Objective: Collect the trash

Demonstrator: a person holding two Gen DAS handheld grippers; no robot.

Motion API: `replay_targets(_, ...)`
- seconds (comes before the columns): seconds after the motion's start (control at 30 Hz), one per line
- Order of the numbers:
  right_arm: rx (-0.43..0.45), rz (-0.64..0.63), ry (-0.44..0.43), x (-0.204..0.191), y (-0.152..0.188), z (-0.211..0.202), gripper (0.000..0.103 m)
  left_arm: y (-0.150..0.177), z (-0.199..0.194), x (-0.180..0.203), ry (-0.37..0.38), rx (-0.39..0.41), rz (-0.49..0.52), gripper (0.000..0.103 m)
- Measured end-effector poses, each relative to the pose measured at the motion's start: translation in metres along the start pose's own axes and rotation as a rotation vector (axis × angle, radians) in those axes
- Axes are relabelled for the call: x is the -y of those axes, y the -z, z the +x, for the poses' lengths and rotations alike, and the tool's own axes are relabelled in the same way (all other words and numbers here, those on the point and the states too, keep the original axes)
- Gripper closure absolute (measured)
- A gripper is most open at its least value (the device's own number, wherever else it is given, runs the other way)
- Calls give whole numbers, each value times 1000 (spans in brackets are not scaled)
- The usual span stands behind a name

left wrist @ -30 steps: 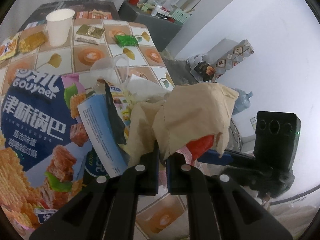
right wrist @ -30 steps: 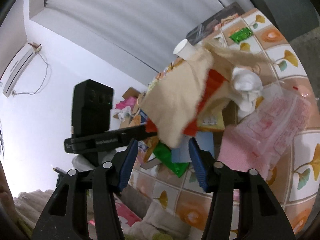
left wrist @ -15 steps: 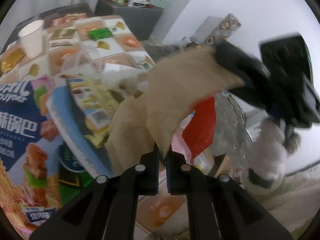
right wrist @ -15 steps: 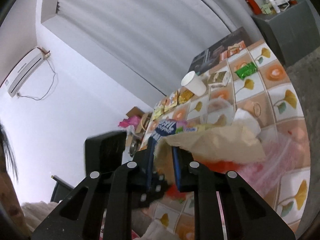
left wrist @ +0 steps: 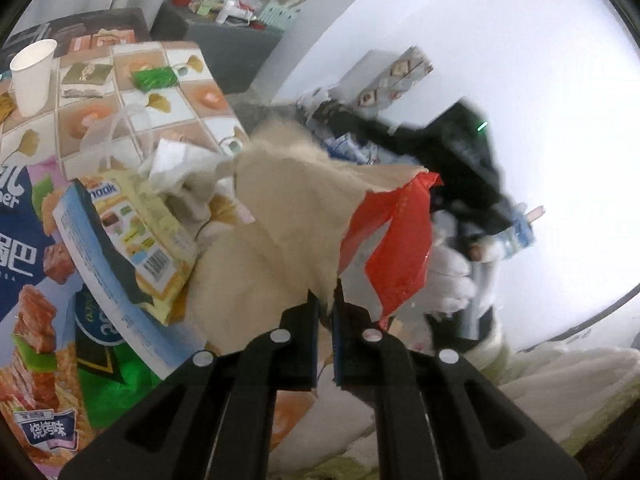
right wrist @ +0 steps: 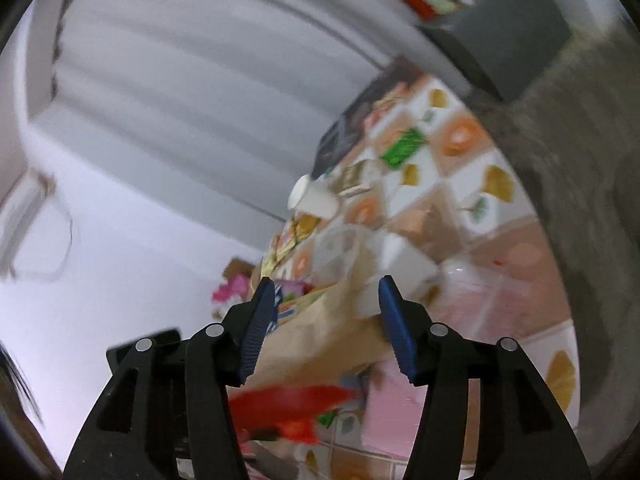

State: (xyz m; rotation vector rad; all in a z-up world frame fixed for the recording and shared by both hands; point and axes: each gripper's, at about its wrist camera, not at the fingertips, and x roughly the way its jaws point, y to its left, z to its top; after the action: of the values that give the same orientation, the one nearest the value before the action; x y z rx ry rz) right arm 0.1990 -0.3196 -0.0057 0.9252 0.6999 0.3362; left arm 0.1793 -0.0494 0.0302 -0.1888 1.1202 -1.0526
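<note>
Over tabletop [left wrist: 188, 80]: left gripper [left wrist: 326, 312] clamped on brown paper [left wrist: 288, 216]; right gripper [right wrist: 326, 320] just reopened (fingers apart, paper between, ungripped), handover unfinished.

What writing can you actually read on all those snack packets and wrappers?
"巴" and "烧烤味": on the big blue snack bag.
"naak", the start hidden: on the yellow packet. Its barcode digits are too small.
Fine print on the light blue packet: too small.
Green wrapper and the packets by the paper cup: unreadable.
Right wrist view: all blurred.
</note>
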Motion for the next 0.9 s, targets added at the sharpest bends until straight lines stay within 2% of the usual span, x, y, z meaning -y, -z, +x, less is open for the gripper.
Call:
replay_targets(0.07, 10, 26, 0, 7, 1, -9, 50, -3, -7, -2, -3, 21, -11, 98)
replay_targets(0.17, 44, -31, -44, -4, 10, -29, 50, -5, -13, -5, -14, 34, -22, 98)
replay_targets(0.27, 63, -171, -125, -28, 22, -47, 50, -5, -18, -6, -19, 40, -20, 98)
replay_targets(0.4, 45, -378, -142, -67, 41, -52, 47, -4, -26, -4, -21, 55, -8, 98)
replay_targets(0.47, 14, -402, -145, -76, 47, -46, 47, -4, -31, -1, -50, 72, 1, 98)
replay_targets(0.57, -61, -379, -177, -86, 58, -34, 47, -1, -37, 9, -138, 104, 49, 97)
replay_targets(0.73, -152, -272, -156, -86, 66, -12, 47, 6, -28, 27, -286, 128, 159, 97)
replay_targets(0.9, -180, -153, -95, -74, 67, 1, 54, 14, -18, 39, -362, 142, 245, 97)
